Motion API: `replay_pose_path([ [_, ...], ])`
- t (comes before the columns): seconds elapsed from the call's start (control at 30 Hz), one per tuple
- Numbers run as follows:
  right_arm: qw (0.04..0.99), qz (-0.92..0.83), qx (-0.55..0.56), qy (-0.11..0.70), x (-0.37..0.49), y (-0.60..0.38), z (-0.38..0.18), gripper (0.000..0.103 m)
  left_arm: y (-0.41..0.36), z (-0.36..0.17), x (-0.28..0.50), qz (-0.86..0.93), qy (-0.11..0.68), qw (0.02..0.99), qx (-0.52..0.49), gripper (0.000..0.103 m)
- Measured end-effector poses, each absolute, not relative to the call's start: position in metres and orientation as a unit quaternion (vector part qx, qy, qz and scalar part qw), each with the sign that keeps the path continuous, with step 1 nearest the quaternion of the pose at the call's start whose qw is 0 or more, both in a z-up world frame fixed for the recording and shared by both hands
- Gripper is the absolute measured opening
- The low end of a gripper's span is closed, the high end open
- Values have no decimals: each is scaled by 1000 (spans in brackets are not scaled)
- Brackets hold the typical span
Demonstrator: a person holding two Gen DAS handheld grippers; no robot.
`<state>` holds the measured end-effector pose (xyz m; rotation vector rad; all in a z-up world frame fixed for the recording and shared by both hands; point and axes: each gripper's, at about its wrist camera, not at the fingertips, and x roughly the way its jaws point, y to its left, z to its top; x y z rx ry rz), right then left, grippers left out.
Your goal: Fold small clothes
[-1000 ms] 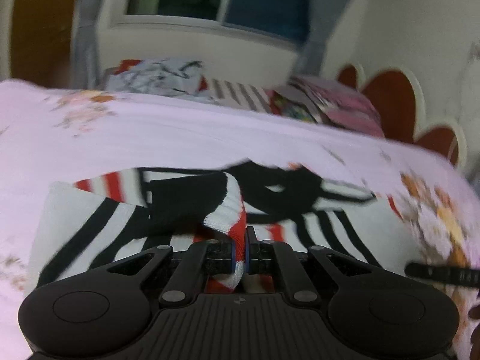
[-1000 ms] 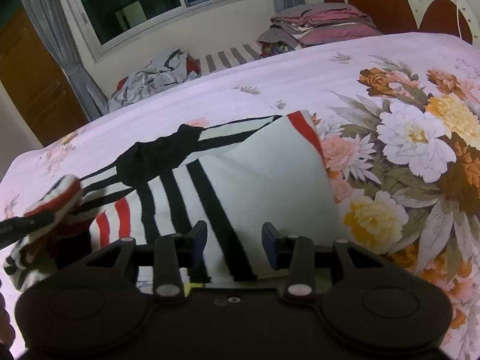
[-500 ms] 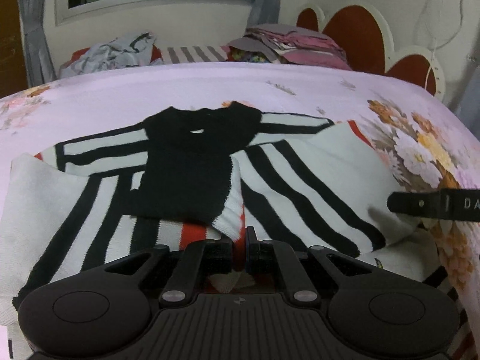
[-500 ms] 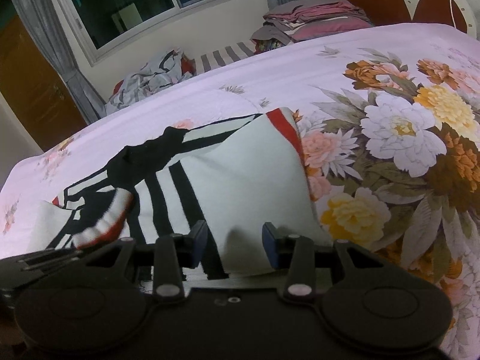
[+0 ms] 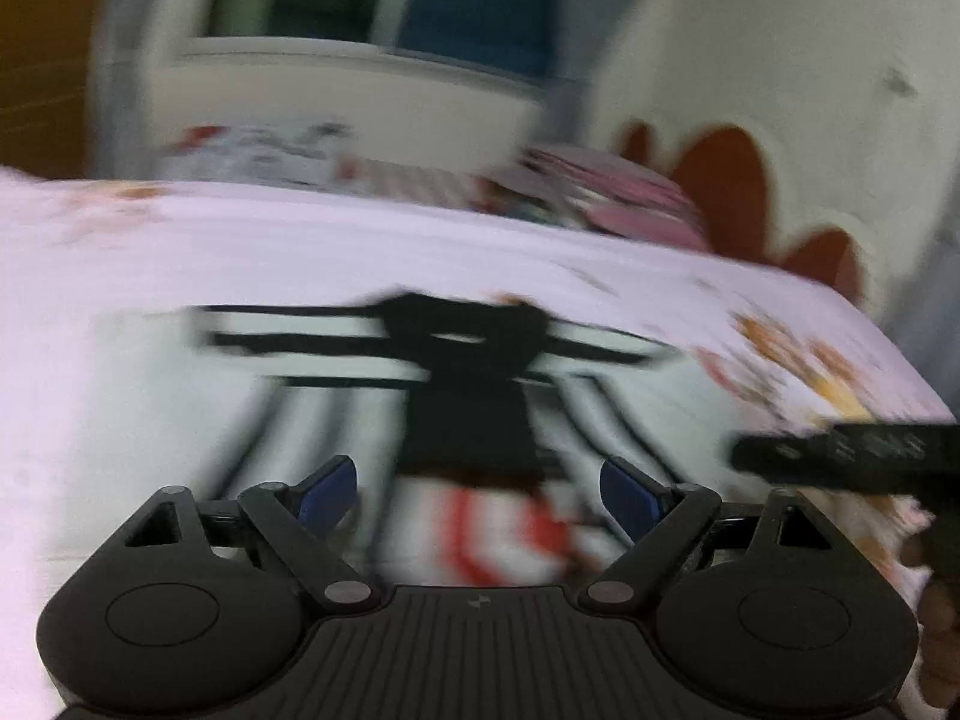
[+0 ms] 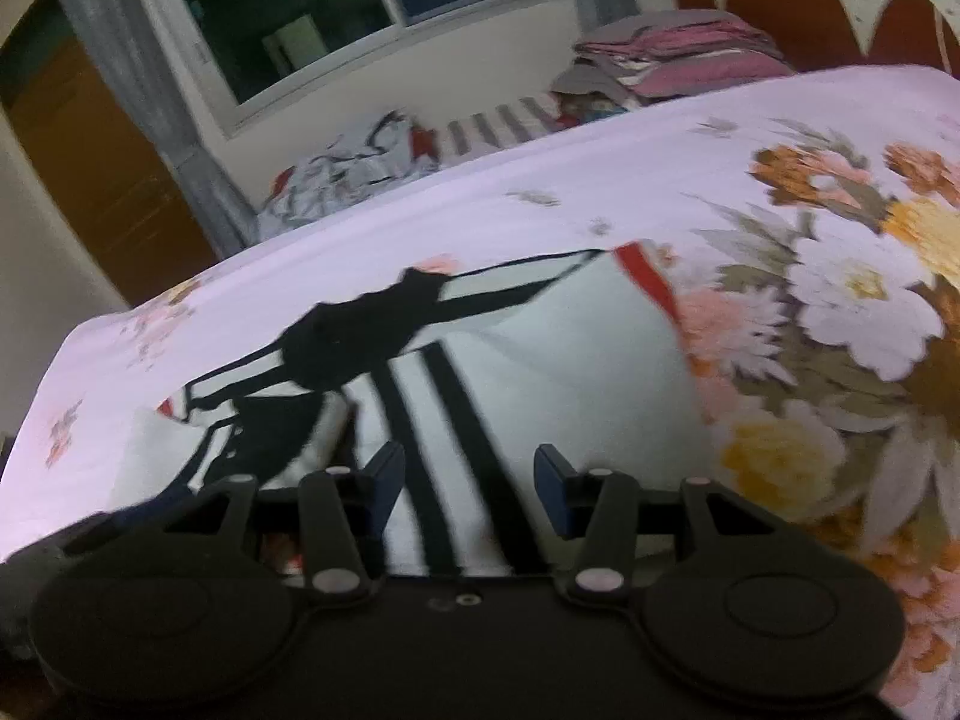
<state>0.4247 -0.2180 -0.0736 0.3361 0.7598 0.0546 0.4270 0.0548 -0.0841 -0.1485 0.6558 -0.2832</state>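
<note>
While the left gripper (image 5: 477, 489) opens its jaws wide with nothing pinched, the white knit sweater with black and red stripes (image 6: 540, 372) lies mid-frame on the pink floral bedsheet (image 6: 540, 180), one sleeve folded in. Likely next: the other sleeve. The right gripper (image 6: 468, 480), angled downward, is parting over the hem, empty.

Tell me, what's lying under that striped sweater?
The sweater lies on a pink flowered bedspread. Whatever sits directly beneath the sweater is covered.

No readable text, labels, brands or numbers anywhere, left wrist view blurred
</note>
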Motion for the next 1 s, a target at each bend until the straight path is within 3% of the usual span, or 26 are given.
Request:
replay_pose_path([
  [0.2,926,69,85,362,434,-158,-72,45,132,-92,410,-19,324,944,-60,86],
  [0.33,929,98,19,355,441,-119,-70,44,160,-101,394,9,331,941,-70,74],
  [0.47,926,102,-63,358,452,-85,-76,43,169,-110,381,7,344,937,-59,71],
  [0.53,924,99,-97,355,455,-74,-80,42,169,-115,382,2,355,933,-50,62],
  [0.6,918,98,-123,363,462,-66,-87,38,167,-122,390,-3,375,926,-41,38],
  [0.7,915,83,-143,367,467,-65,-92,33,166,-123,399,8,374,926,-42,38],
  [0.77,920,73,-121,365,469,-75,-89,11,164,-126,405,8,378,925,-36,36],
  [0.83,928,63,-64,362,469,-93,-81,10,166,-127,408,-3,380,924,-47,13],
  [1.0,921,27,109,373,452,-157,-91,10,171,-131,411,-8,383,921,-79,10],
])
